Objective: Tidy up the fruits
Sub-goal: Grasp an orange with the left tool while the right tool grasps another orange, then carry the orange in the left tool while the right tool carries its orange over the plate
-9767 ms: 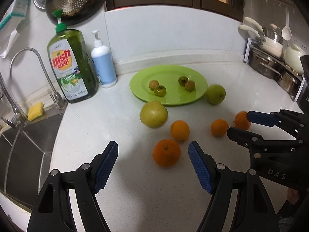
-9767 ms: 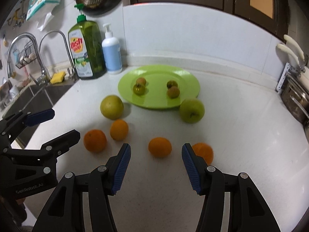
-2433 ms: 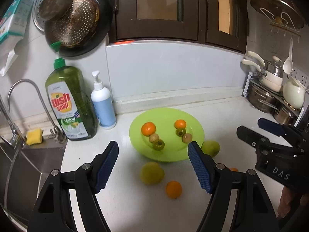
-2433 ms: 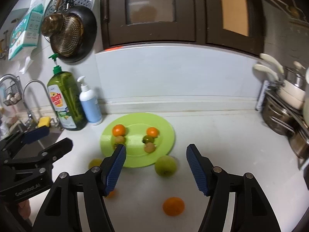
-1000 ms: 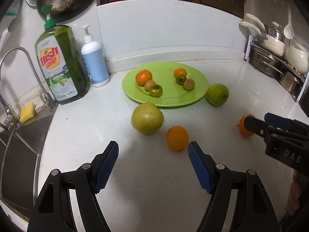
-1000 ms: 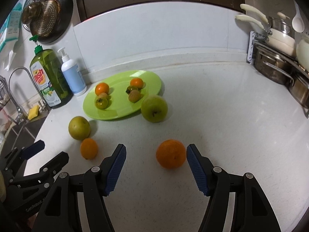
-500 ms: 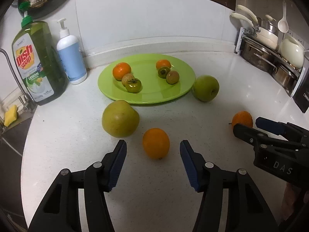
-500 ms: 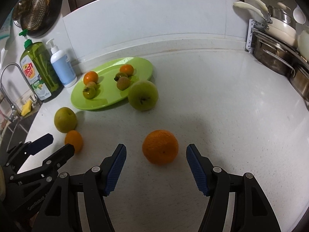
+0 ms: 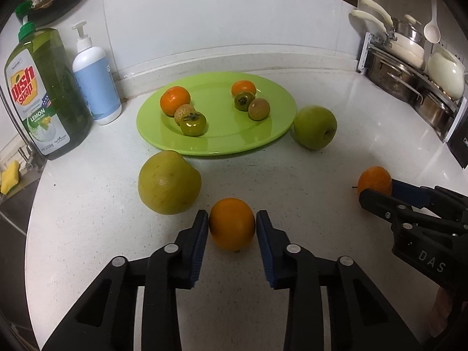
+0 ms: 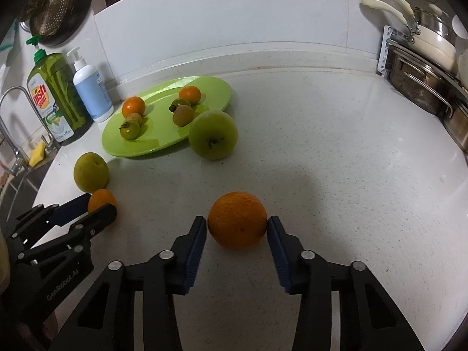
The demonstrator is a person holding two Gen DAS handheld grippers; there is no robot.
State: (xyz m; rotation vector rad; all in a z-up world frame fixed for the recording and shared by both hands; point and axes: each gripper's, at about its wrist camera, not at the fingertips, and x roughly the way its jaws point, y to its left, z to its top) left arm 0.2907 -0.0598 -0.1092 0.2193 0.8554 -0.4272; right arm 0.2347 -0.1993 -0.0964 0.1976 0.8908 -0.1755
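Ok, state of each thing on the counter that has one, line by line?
left gripper: fingers closed on the near orange
near orange: gripped, on the counter
right gripper: fingers closed on the far orange
far orange: gripped, on the counter
green plate: holds six small fruits
green apple: loose, beside the plate
yellow-green pear: loose, off the plate

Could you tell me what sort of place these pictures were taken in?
Most likely a home kitchen: a dish soap bottle stands by a tap, pots are racked at the right, and fruit sits on a green plate.
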